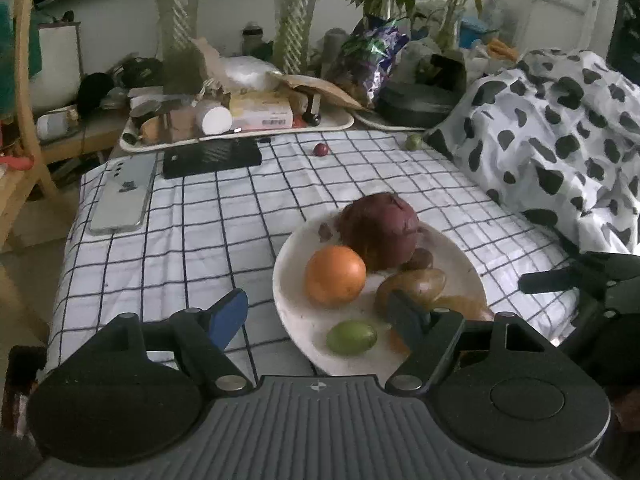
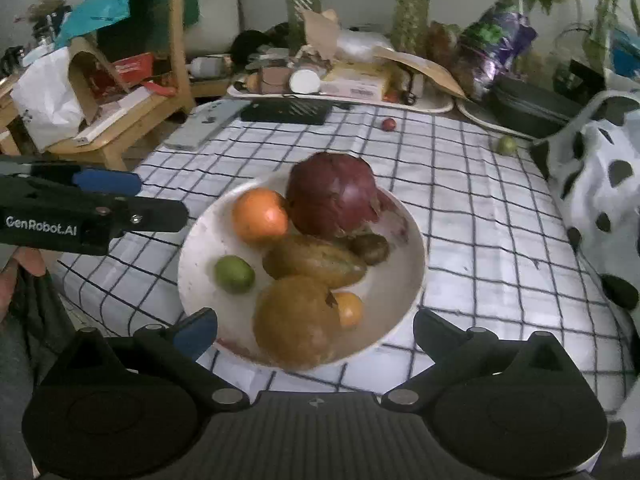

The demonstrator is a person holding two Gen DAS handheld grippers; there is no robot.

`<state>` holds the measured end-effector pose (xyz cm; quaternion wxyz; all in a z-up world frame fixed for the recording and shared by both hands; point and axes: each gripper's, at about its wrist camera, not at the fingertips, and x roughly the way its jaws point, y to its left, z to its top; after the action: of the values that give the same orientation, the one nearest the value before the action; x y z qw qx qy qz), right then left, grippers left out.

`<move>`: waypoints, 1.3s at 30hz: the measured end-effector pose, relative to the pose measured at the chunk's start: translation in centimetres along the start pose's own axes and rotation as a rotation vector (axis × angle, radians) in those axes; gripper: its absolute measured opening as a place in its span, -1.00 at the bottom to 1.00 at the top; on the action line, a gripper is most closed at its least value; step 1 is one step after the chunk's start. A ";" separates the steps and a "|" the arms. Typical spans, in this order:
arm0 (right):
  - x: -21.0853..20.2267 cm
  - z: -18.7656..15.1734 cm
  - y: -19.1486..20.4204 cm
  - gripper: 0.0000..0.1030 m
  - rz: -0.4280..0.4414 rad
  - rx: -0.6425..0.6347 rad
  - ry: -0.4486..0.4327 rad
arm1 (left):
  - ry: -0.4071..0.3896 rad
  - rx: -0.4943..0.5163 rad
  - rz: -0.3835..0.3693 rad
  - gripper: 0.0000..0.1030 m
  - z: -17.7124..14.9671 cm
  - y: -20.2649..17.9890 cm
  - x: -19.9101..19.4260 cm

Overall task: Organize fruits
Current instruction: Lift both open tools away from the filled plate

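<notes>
A white plate on the checked cloth holds a large dark red fruit, an orange, a small green fruit, a brown elongated fruit, a big yellow-brown round fruit and a small orange fruit. The plate also shows in the left wrist view, with the orange and green fruit. A small red fruit and a small green fruit lie loose on the far cloth. My left gripper is open at the plate's near left. My right gripper is open around the plate's near rim, empty.
Two phones lie on the far left cloth. A cluttered tray, plant vases and a black case stand behind. A spotted blanket is heaped on the right. A wooden chair stands left.
</notes>
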<state>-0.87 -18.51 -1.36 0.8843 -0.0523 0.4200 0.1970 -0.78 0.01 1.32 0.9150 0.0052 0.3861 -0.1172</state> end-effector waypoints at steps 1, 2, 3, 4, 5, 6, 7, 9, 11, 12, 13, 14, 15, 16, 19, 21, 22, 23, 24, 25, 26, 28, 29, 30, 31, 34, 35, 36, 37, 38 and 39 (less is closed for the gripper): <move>-0.2 -0.2 0.0 1.00 -0.008 0.007 0.003 | 0.005 -0.001 0.006 0.47 -0.1 -0.1 -0.1; -0.3 -0.4 0.0 1.00 -0.015 0.013 0.007 | 0.013 -0.003 0.013 0.47 -0.3 -0.2 -0.2; -0.5 -0.5 0.0 1.00 -0.025 0.021 0.013 | 0.020 -0.005 0.018 0.47 -0.4 -0.3 -0.2; -0.6 -0.7 0.0 1.00 -0.034 0.028 0.018 | 0.025 -0.007 0.023 0.47 -0.5 -0.4 -0.3; -0.7 -0.9 0.0 1.00 -0.043 0.036 0.023 | 0.029 -0.010 0.031 0.47 -0.7 -0.5 -0.4; -0.8 -1.1 0.0 1.00 -0.053 0.045 0.028 | 0.033 -0.012 0.036 0.47 -0.8 -0.5 -0.5; -0.9 -1.2 0.0 1.00 -0.063 0.052 0.033 | 0.037 -0.013 0.041 0.47 -0.9 -0.6 -0.6; -1.1 -1.5 -0.1 1.00 -0.080 0.064 0.042 | 0.046 -0.012 0.052 0.47 -1.2 -0.9 -0.8; -1.0 -1.7 -0.1 1.00 -0.106 0.077 0.054 | 0.054 -0.013 0.056 0.47 -1.5 -1.1 -0.9; -1.0 -1.8 -0.1 1.00 -0.120 0.087 0.060 | 0.057 -0.014 0.056 0.47 -1.6 -1.3 -1.0; -1.0 -1.8 -0.3 1.00 -0.132 0.100 0.065 | 0.059 -0.014 0.055 0.47 -1.8 -1.3 -1.1; -1.0 -1.9 -0.5 1.00 -0.142 0.116 0.071 | 0.061 -0.014 0.056 0.47 -1.8 -1.4 -1.1; -1.0 -2.0 -0.6 1.00 -0.148 0.129 0.075 | 0.064 -0.012 0.058 0.48 -1.9 -1.6 -1.1; -1.0 -2.1 -0.9 1.00 -0.156 0.145 0.079 | 0.069 -0.010 0.060 0.52 -2.0 -1.7 -1.1; -1.0 -2.2 -1.3 1.00 -0.165 0.173 0.088 | 0.095 0.002 0.066 0.80 -2.2 -2.1 -0.7; -1.0 -2.2 -1.6 1.00 -0.170 0.186 0.095 | 0.108 0.013 0.067 0.87 -2.3 -2.3 -0.5; -0.9 -2.2 -1.7 1.00 -0.171 0.190 0.098 | 0.112 0.015 0.066 0.89 -2.3 -2.3 -0.3; -0.9 -2.3 -1.8 1.00 -0.171 0.192 0.100 | 0.116 0.015 0.066 1.00 -2.3 -2.3 -0.2; -0.8 -2.2 -1.8 1.00 -0.173 0.194 0.103 | 0.121 0.015 0.065 1.00 -2.3 -2.3 0.0; -0.7 -2.2 -1.8 1.00 -0.176 0.194 0.105 | 0.123 0.013 0.064 1.00 -2.3 -2.3 0.1; -0.7 -2.2 -1.8 1.00 -0.178 0.193 0.108 | 0.125 0.011 0.064 1.00 -2.3 -2.3 0.1; -0.5 -2.2 -1.9 1.00 -0.181 0.191 0.115 | 0.134 0.014 0.063 1.00 -2.3 -2.4 0.4; -0.4 -2.2 -1.9 1.00 -0.184 0.190 0.117 | 0.141 0.016 0.060 1.00 -2.3 -2.5 0.5; -0.4 -2.2 -1.9 1.00 -0.185 0.191 0.119 | 0.150 0.019 0.059 1.00 -2.3 -2.5 0.7; -0.4 -2.3 -2.0 1.00 -0.186 0.191 0.121 | 0.156 0.022 0.062 1.00 -2.4 -2.6 0.8; -0.3 -2.3 -2.1 1.00 -0.190 0.195 0.123 | 0.167 0.025 0.067 1.00 -2.4 -2.6 1.1; -0.3 -2.3 -2.1 1.00 -0.190 0.195 0.124 | 0.172 0.026 0.068 1.00 -2.4 -2.7 1.1; -0.2 -2.3 -2.1 1.00 -0.191 0.195 0.125 | 0.177 0.029 0.074 1.00 -2.4 -2.7 1.2; -0.2 -2.3 -2.1 1.00 -0.193 0.194 0.126 | 0.180 0.030 0.082 0.99 -2.4 -2.7 1.2; -0.2 -2.3 -2.1 1.00 -0.193 0.194 0.127 | 0.183 0.030 0.088 0.99 -2.4 -2.7 1.2; -0.2 -2.3 -2.1 1.00 -0.193 0.193 0.127 | 0.184 0.030 0.092 0.99 -2.4 -2.7 1.2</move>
<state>-1.82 -21.11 -2.82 0.8717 -0.0195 0.4853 0.0659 -2.21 -2.63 -0.99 0.8799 0.0472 0.4660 -0.0797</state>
